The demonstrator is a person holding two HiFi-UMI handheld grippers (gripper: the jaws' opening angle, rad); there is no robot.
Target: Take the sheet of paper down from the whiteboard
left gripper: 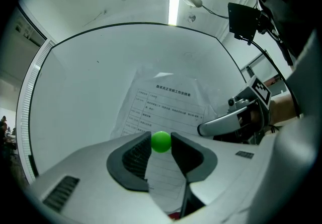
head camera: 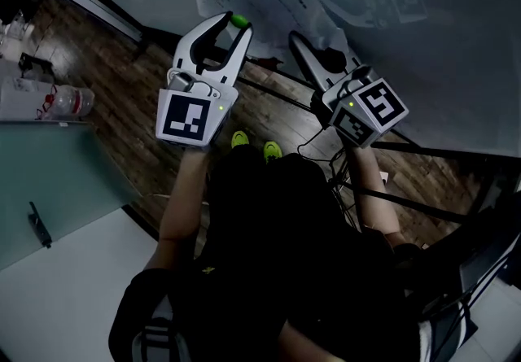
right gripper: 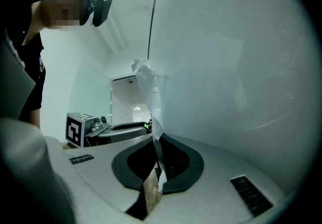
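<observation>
Since the whiteboard (left gripper: 85, 97) fills the whole field ahead of both grippers, the work is at the board face, with both grippers held about level.

Sheet of paper (left gripper: 166, 102), a printed form: on the board straight ahead of the left gripper (left gripper: 161, 140), running down behind its jaws. Its far edge stands off the board, crumpled, and passes between the jaws of the right gripper (right gripper: 157, 140).

Right gripper: jaws narrow, pinched on that loose edge.

Left gripper: jaws part-way apart, tips closed on a green ball (left gripper: 161, 142) sitting against the sheet. Most likely a magnet head pinning the paper.

Judgement: the step in hand is freeing the pin while the other side holds the sheet. To do it well:
- Draw the ball straight back from the board, not sideways, so it neither drags nor tears the paper.
- Hold the right pinch firm without tugging until the ball is clear.
- Then peel the sheet away toward the right gripper.

Risks: thin paper slipping from the pinch, or the ball squirting out of the tips.
</observation>
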